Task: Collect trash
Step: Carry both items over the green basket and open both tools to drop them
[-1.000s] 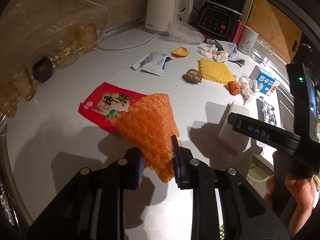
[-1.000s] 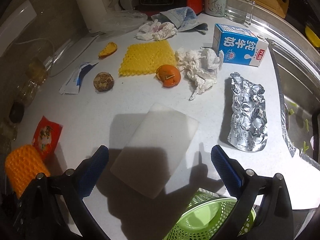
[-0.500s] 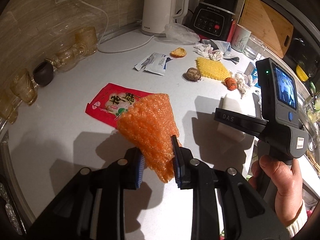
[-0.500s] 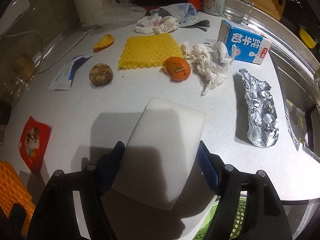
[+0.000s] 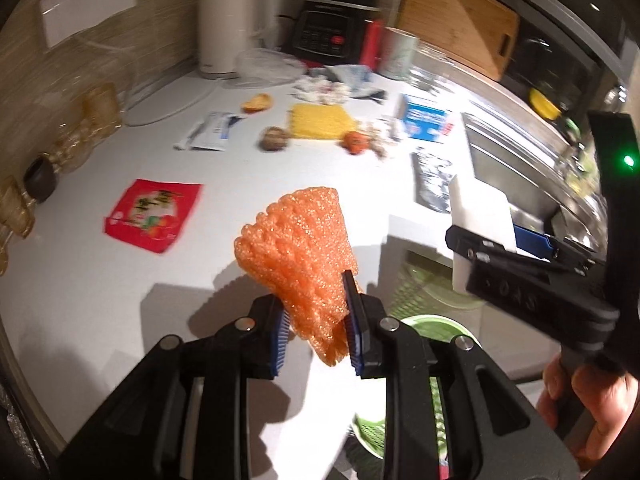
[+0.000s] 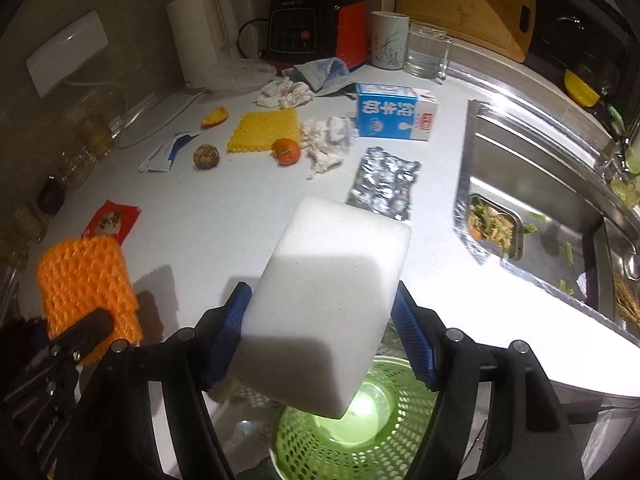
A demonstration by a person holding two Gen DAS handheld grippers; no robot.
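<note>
Dim warm light w/ hard shadows on counter (image 6: 224, 216), left wrist view motion-blurred (fisheye edges dark, bent).

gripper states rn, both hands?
Left gripper: closed on the orange foam fruit net.
Right gripper: closed on the white rectangular foam block, above the green mesh bin.

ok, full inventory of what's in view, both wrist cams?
foam block: 1, white, in right gripper jaws, above bin
foam net: 1, orange, in left gripper jaws
bin: 1, green mesh, below counter edge
milk carton: 1, blue-white, counter
foil wrapper: 1, silver, counter
yellow foam mat: 1, counter
red packet: 1, counter
tissues: crumpled, white
kettle: 1, white, back
sink: steel, right
hand: 1, on right gripper handle
</note>
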